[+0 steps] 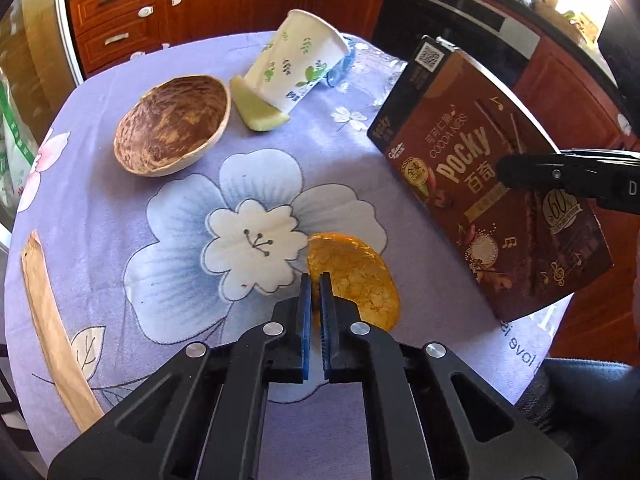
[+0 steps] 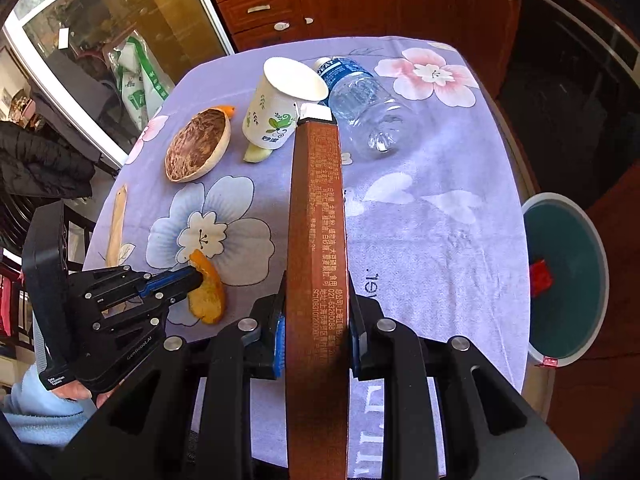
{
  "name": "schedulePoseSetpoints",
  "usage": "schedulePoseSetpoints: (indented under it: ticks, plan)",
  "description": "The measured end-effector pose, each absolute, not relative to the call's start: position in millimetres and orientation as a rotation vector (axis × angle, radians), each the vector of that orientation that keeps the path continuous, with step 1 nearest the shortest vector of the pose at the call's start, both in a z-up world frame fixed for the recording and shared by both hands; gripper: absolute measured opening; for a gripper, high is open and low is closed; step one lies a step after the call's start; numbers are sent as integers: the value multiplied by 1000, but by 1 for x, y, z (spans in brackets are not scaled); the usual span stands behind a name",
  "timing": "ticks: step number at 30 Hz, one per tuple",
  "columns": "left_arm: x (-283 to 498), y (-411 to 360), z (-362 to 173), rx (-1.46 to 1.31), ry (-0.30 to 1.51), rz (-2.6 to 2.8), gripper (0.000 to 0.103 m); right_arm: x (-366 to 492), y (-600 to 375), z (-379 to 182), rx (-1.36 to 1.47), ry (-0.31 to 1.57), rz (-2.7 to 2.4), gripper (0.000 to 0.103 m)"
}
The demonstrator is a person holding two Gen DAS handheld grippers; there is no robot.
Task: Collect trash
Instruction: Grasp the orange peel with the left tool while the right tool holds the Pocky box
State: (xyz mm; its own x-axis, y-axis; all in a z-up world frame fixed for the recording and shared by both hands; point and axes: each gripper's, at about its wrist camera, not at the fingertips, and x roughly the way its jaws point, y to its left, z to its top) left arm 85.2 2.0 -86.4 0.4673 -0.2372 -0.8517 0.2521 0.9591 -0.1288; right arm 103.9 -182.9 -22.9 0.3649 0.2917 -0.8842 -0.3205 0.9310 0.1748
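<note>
Now I have my left tool (image 1: 315, 280) pinched shut on the edge of the orange peel (image 1: 356, 280), which lies on the tabletop (image 2: 440, 220) beside the big blue flower, while my right tool (image 2: 316, 336) grips the Pocky box (image 2: 316, 208) upright. Next, I judge, both must travel to the bin (image 2: 568, 280) past the tabletop's right edge. The bin's far rim is cut off.

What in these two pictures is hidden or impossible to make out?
- Plastic bottle: left wrist view, mostly hidden behind the paper cup and Pocky box.
- Bin contents: right wrist view, one red scrap, unidentifiable.
- Orange peel edge: left wrist view, hidden between the left tongs.
</note>
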Motion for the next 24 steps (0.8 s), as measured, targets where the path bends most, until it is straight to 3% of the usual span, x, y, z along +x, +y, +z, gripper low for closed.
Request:
schedulePoseSetpoints:
  ticks: [8, 10, 12, 13, 22, 23, 24]
  plan:
    - [92, -17, -90, 55, 1105, -289, 9, 106, -204, -28, 25, 1138, 407, 22]
    - [92, -17, -91, 47, 1116, -297, 16, 105, -207, -29, 29, 1137, 413, 22]
    - [89, -19, -90, 52, 1119, -305, 45, 105, -209, -30, 34, 1136, 417, 22]
    - [87, -19, -91, 68, 1118, -297, 49, 105, -209, -30, 36, 1134, 418, 22]
    - [77, -42, -93, 116, 1125, -313, 49, 105, -220, -33, 77, 1127, 432, 22]
    - [77, -44, -94, 112, 1122, -314, 47, 104, -221, -33, 80, 1126, 433, 22]
    - [77, -46, -93, 111, 1116, -315, 32, 104, -223, -33, 84, 1125, 435, 22]
